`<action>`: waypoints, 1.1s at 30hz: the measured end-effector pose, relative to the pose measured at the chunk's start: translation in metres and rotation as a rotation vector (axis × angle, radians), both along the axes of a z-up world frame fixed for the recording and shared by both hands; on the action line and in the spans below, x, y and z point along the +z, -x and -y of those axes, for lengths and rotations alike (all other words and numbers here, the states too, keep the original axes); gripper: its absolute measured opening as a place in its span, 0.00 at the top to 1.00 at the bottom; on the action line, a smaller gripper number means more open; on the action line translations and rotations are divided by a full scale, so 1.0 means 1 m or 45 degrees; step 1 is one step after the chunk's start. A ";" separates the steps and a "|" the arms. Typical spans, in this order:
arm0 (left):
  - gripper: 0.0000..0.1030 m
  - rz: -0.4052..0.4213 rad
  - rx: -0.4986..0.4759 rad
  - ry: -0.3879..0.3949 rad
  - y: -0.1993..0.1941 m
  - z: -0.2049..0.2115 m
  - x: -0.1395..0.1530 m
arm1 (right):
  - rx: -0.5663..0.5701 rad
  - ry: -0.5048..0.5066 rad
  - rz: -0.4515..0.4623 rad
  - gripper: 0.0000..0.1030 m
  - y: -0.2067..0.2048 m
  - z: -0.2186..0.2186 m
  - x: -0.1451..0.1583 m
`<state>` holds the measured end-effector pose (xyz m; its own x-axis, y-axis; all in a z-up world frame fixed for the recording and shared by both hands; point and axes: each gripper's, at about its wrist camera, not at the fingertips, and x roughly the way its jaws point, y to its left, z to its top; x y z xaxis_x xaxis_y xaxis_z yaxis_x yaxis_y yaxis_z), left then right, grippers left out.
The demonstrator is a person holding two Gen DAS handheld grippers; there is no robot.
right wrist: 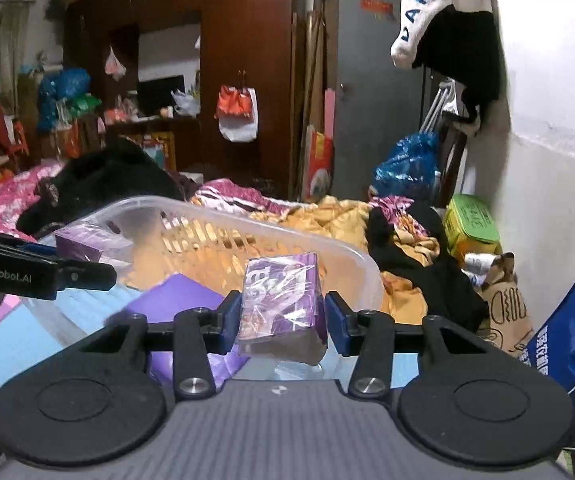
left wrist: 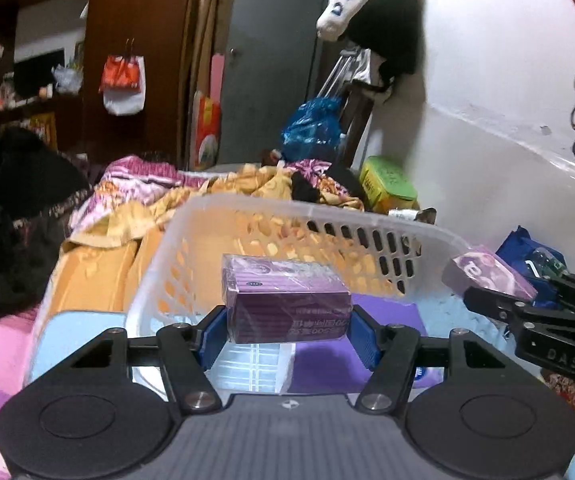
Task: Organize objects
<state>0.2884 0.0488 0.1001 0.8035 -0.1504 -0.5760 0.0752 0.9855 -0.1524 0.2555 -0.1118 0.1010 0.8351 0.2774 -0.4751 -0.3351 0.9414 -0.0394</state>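
Note:
My left gripper [left wrist: 287, 334] is shut on a purple box [left wrist: 285, 302] wrapped in clear film, held crosswise above a white slotted plastic basket [left wrist: 247, 210]. My right gripper [right wrist: 283, 320] is shut on a second purple wrapped box [right wrist: 283, 300], held upright over the same basket [right wrist: 347, 252]. Each gripper shows in the other's view: the right one [left wrist: 527, 304] with its box [left wrist: 487, 272] at the right, the left one [right wrist: 99, 274] with its box [right wrist: 87, 242] at the left. Flat purple packs [left wrist: 327, 364] and a clear pack lie in the basket's bottom.
The basket stands on a bed with orange and pink patterned bedding [right wrist: 327, 216] and dark clothes [right wrist: 99, 184]. A green box [right wrist: 473, 224], a brown paper bag [right wrist: 507, 312] and a blue bag [right wrist: 563, 344] sit by the white wall at right. A wardrobe and grey door stand behind.

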 end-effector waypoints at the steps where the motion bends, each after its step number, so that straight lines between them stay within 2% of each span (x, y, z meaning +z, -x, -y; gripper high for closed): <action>1: 0.35 0.000 -0.006 -0.001 0.000 0.000 -0.003 | 0.000 -0.003 -0.009 0.53 0.000 0.000 -0.001; 4: 0.35 0.021 -0.020 -0.016 0.004 0.001 -0.005 | 0.004 -0.026 -0.016 0.51 0.001 0.007 -0.001; 5: 0.34 0.040 -0.026 -0.003 0.005 0.000 -0.004 | -0.001 -0.035 -0.012 0.46 0.002 0.007 0.000; 6: 0.32 0.074 -0.039 0.002 0.007 0.001 -0.002 | -0.004 -0.053 -0.004 0.39 0.004 0.009 0.000; 7: 0.20 0.095 -0.047 -0.002 0.008 0.002 0.000 | -0.005 -0.073 0.006 0.20 0.005 0.011 0.001; 8: 0.09 0.112 -0.051 -0.007 0.010 0.002 0.001 | 0.003 -0.086 0.031 0.10 0.007 0.012 0.003; 10: 0.07 0.145 -0.039 -0.010 0.013 0.003 0.005 | -0.010 -0.077 0.075 0.09 0.012 0.014 0.006; 13: 0.07 0.198 -0.032 -0.012 0.027 0.002 0.010 | -0.003 -0.113 0.124 0.01 0.025 0.023 0.011; 18: 0.07 0.326 -0.058 -0.014 0.084 -0.011 0.004 | 0.071 -0.267 0.201 0.00 0.071 0.039 0.001; 21: 0.07 0.420 -0.033 0.009 0.133 -0.027 -0.014 | 0.089 -0.261 0.218 0.00 0.105 0.034 -0.021; 25: 0.07 0.467 -0.016 -0.025 0.181 -0.044 -0.042 | 0.152 -0.315 0.245 0.00 0.140 0.022 -0.048; 29: 0.07 0.521 -0.025 -0.053 0.223 -0.057 -0.071 | 0.297 -0.354 0.248 0.00 0.179 0.004 -0.083; 33: 0.07 0.528 -0.034 -0.141 0.238 -0.058 -0.100 | 0.383 -0.339 0.267 0.00 0.196 -0.013 -0.102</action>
<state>0.0502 0.1068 -0.0003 0.9671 -0.1294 -0.2191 0.1333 0.9911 0.0028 0.0592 -0.0987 -0.0006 0.7693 0.6120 -0.1834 -0.6058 0.7899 0.0949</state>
